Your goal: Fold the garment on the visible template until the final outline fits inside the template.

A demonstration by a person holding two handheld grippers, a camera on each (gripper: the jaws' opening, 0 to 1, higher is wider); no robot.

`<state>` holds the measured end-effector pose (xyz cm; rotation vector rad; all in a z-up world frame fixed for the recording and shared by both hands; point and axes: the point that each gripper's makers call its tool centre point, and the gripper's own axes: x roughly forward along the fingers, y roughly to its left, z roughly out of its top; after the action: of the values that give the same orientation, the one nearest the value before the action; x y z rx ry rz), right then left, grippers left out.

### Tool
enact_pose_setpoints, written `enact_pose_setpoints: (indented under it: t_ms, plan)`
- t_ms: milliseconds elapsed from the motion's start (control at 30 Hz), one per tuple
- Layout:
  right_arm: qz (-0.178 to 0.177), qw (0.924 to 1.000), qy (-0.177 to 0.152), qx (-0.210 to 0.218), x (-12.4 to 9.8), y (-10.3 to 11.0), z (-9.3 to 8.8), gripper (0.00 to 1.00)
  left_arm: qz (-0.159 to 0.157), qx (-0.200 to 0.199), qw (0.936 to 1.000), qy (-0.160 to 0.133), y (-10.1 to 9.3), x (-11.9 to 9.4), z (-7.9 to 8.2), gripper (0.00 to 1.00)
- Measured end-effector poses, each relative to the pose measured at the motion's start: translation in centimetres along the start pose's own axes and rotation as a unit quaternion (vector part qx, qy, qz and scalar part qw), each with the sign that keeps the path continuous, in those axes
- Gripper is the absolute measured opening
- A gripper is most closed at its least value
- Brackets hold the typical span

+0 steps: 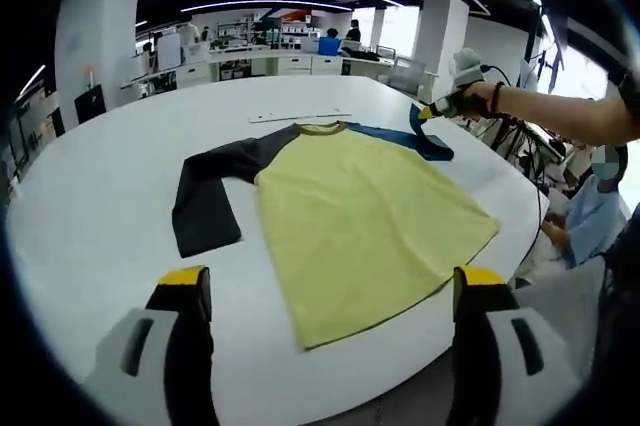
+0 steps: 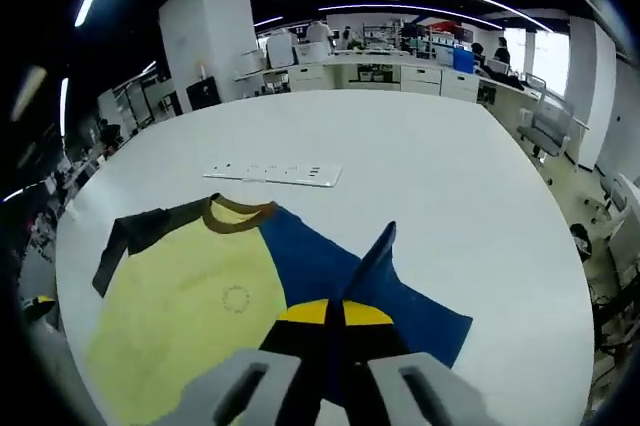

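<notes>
I can read no writing on the garment (image 1: 365,221). My left hand-held gripper (image 1: 330,291) hangs open just before its hem; my right hand-held gripper (image 2: 333,318) pinches its blue sleeve (image 2: 375,266), lifted off the worktop (image 1: 90,236)

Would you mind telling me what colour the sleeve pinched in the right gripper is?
The sleeve is blue, seen best in the right gripper view, between the right gripper jaws.

- My right gripper (image 2: 331,321) pinches the blue sleeve (image 2: 375,281), lifting a fold.
- Yellow shirt (image 2: 190,311) lies flat on the white table (image 2: 430,166).
</notes>
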<state>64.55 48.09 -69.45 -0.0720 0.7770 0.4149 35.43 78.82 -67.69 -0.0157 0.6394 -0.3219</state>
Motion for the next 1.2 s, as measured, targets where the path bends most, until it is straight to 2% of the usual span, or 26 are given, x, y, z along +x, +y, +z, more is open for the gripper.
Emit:
enact_pose_setpoints:
  t_ms: [367,700,1200]
  plan:
    - [0.024,0.9991,0.002,-0.036,1.0,3.5,1.8,0.0,-0.009,0.003,1.0,0.001,-0.4,0.2,0.0,0.98]
    - [0.044,0.9971,0.01,-0.061,2.0,6.7,2.4,0.0,-0.013,0.004,0.9999,0.001,-0.6,0.2,0.1,0.98]
    - [0.064,0.9939,0.016,-0.088,2.9,9.8,3.6,0.0,-0.01,0.003,0.9999,-0.004,-0.3,-0.1,0.2,0.98]
